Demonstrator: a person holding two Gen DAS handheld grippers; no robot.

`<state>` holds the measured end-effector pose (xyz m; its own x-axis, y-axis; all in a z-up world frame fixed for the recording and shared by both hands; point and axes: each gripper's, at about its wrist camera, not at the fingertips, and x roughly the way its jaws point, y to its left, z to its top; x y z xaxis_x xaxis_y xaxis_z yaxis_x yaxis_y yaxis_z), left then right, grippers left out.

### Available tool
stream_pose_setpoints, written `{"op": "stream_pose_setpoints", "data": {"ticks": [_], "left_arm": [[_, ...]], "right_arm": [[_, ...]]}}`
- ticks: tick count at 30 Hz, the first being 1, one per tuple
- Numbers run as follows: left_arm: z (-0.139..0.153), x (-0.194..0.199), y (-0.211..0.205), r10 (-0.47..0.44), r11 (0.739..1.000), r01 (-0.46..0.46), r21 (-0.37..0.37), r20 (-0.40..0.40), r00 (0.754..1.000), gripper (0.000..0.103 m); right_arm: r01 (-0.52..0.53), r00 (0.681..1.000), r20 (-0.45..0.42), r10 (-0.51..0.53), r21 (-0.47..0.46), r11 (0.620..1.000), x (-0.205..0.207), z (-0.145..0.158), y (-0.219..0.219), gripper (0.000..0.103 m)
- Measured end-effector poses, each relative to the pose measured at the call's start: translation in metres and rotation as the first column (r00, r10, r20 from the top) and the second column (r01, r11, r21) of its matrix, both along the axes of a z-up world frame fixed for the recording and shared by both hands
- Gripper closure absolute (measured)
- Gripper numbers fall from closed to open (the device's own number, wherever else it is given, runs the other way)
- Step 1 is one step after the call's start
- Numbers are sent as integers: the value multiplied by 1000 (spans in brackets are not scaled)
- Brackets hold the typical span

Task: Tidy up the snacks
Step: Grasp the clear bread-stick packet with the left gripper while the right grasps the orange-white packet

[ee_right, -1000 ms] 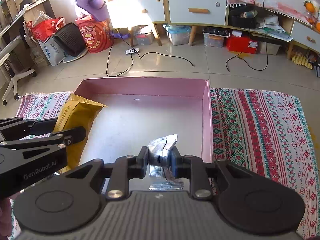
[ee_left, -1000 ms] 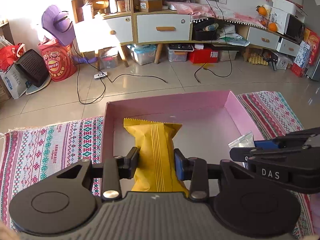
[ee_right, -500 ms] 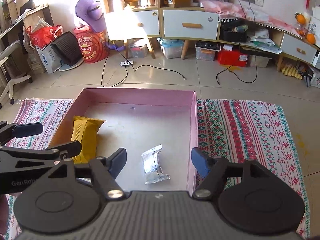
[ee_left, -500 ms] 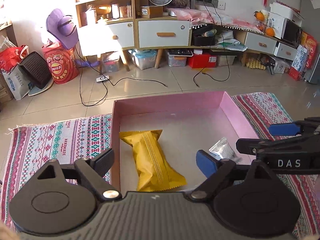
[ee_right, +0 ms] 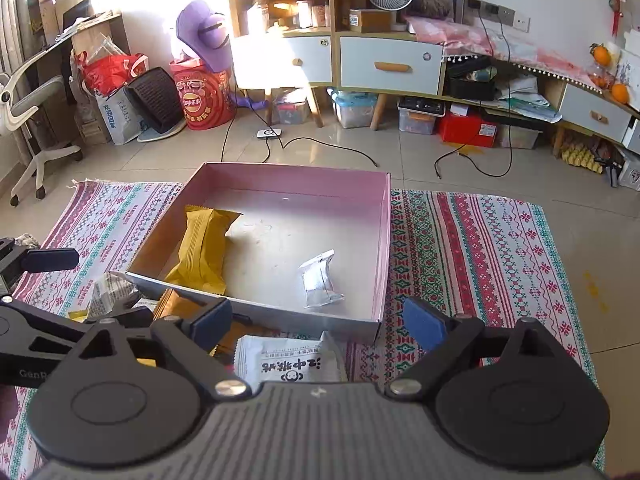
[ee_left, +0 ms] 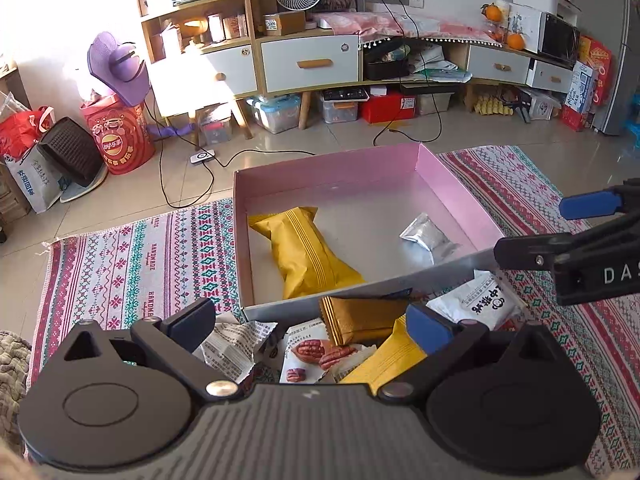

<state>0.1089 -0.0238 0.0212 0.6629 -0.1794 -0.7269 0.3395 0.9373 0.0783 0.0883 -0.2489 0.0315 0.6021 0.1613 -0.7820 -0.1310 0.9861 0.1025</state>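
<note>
A pink box [ee_left: 456, 184] [ee_right: 386, 240] stands on the patterned rug. Inside lie a yellow snack pack [ee_left: 310, 258] [ee_right: 202, 250] at the left and a small silver packet [ee_left: 428, 237] [ee_right: 320, 280] at the right. My left gripper [ee_left: 310, 322] is open and empty, above a pile of snacks in front of the box: a gold-brown pack [ee_left: 360, 318], a pecan packet [ee_left: 316, 354], a white packet [ee_left: 478, 304]. My right gripper [ee_right: 318, 322] is open and empty above the white packet [ee_right: 290, 364].
The striped rug [ee_left: 132, 256] [ee_right: 472, 248] spreads on both sides of the box. Beyond it is tiled floor with cables [ee_left: 180, 184], cabinets [ee_right: 390, 66], storage bins and bags. A white office chair [ee_right: 28, 112] stands far left.
Both grippers let go of their packs inside the box, opened wide and pulled back toward me. The snack pile in front of the box has come into view.
</note>
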Motion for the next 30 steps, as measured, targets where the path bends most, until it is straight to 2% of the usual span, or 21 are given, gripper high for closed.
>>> {"op": "stream_pose_setpoints", "data": {"ticks": [4, 20, 30], "left_arm": [[-3, -9, 5, -8, 1000, 8, 10, -10, 1000, 0], [-30, -55, 33, 7, 1000, -8, -15, -99, 995, 0], [-46, -81, 19, -65, 997, 59, -43, -167, 984, 0]], "right_arm": [[-18, 1000, 13, 18, -1, 1000, -14, 2, 2, 5], [-111, 993, -47, 112, 28, 993, -60, -24, 8, 5], [-180, 977, -112, 179, 3, 984, -86, -47, 3, 5]]}}
